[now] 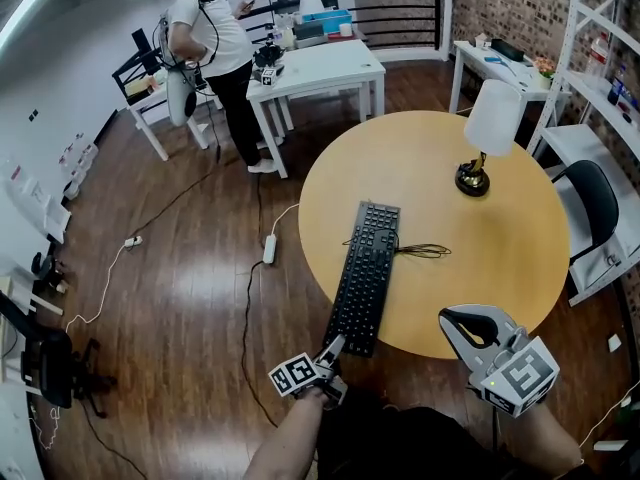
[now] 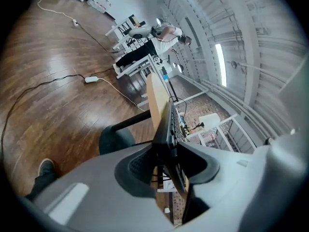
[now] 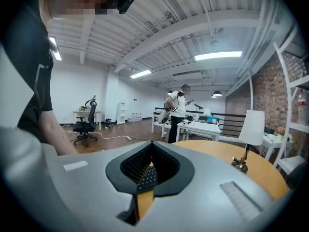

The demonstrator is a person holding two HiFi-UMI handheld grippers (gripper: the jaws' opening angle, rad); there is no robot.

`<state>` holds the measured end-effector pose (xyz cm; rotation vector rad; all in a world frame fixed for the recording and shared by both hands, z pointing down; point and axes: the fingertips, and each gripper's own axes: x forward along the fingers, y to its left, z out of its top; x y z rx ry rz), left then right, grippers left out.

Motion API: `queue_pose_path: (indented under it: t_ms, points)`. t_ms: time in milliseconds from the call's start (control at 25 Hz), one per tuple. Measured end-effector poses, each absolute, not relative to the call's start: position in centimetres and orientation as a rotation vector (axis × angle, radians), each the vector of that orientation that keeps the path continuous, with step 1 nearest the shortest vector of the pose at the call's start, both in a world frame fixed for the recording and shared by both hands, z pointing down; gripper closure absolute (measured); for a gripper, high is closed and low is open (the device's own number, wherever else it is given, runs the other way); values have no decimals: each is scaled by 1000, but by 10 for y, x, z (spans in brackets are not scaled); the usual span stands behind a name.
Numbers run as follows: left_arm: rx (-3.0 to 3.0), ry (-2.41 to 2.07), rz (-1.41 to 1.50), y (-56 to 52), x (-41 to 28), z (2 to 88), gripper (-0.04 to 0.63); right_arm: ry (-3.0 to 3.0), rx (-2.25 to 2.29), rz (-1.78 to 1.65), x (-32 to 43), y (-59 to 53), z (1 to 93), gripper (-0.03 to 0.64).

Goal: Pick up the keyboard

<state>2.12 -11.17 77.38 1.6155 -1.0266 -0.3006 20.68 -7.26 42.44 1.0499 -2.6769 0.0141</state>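
A black keyboard [image 1: 367, 273] lies lengthwise on the round wooden table [image 1: 490, 268], with its near end over the table's front edge. My left gripper [image 1: 335, 348] is at that near end. In the left gripper view the keyboard [image 2: 170, 122] stands edge-on between the pads, which lie against both of its faces, with the left gripper [image 2: 166, 153] rolled onto its side. My right gripper [image 1: 452, 316] hovers at the table's front edge to the right of the keyboard, jaws together with nothing in them. Under the closed tips of the right gripper [image 3: 151, 151], a few keys of the keyboard [image 3: 148, 175] show.
A table lamp [image 1: 487, 133] with a white shade stands at the table's far right, and the keyboard's coiled cable [image 1: 422, 251] lies at mid table. A person [image 1: 215, 48] stands by white desks [image 1: 320, 68] at the back. A black chair [image 1: 595, 203] and shelves are at right. Cables and a power strip [image 1: 269, 249] lie on the floor.
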Motion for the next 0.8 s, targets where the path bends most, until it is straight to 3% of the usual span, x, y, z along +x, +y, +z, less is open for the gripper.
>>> queue_pose_path:
  t_ms: [800]
  points:
    - [1767, -666, 31, -176, -90, 779, 327, -2427, 1189, 453, 150, -299, 546, 615]
